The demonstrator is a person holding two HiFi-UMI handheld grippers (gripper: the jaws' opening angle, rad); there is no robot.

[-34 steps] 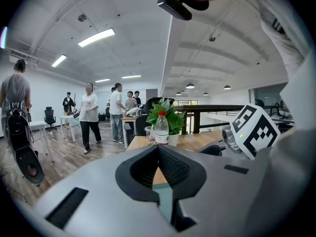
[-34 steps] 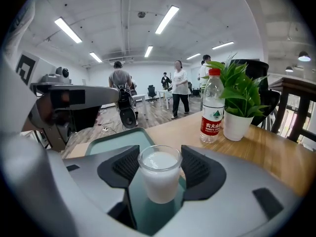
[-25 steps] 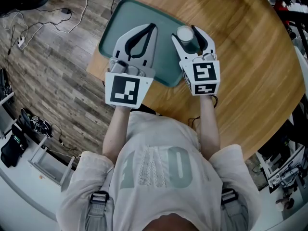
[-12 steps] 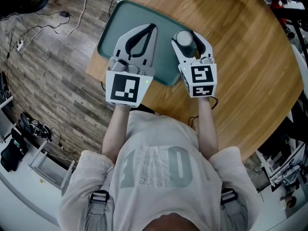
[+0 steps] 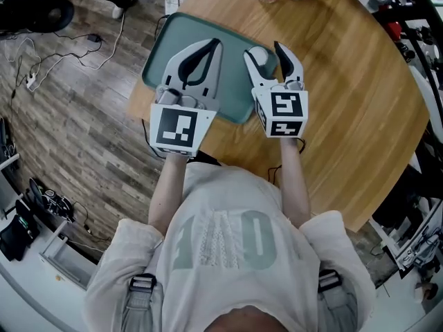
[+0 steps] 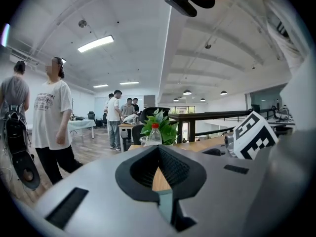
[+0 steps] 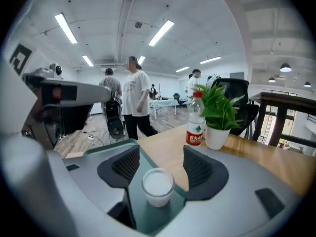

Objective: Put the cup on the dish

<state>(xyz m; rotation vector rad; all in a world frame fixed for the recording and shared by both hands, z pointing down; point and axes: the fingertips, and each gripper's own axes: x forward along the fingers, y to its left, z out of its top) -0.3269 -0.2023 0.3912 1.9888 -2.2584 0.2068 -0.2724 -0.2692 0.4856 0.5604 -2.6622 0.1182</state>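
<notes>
Cables (image 5: 104,26): they lie loose on the plank floor (image 5: 62,116), off to the left of my table.
Left gripper (image 5: 214,46): I hold it over the left part of the tray. Its two jaws meet at the tips and leave only the loop-shaped gap behind them. Through that gap my left gripper view shows a strip of tray and wood, so this tool has hold of nothing.
Tray (image 5: 235,81): grey-green with a raised rim, it lies flat on the near left part of the table, with one corner close to the table's edge.
Cup (image 7: 158,185): small, clear and white inside, it stands upright on the right part of the tray. It sits between my right jaws, back towards their base.
Right gripper (image 5: 262,48): its jaws stand well apart, one on each side of the cup. In my right gripper view there is a gap between the cup and each ribbed pad, so nothing is clamped. In the head view the cup sits closer to the left jaw.
Bottle (image 7: 196,120): clear plastic with a red cap and a red label, it stands upright at the far side of the table.
Potted plant (image 7: 217,117): green leaves in a white pot, just to the right of the bottle.
Table (image 5: 346,81): round, with a light wood top.
</notes>
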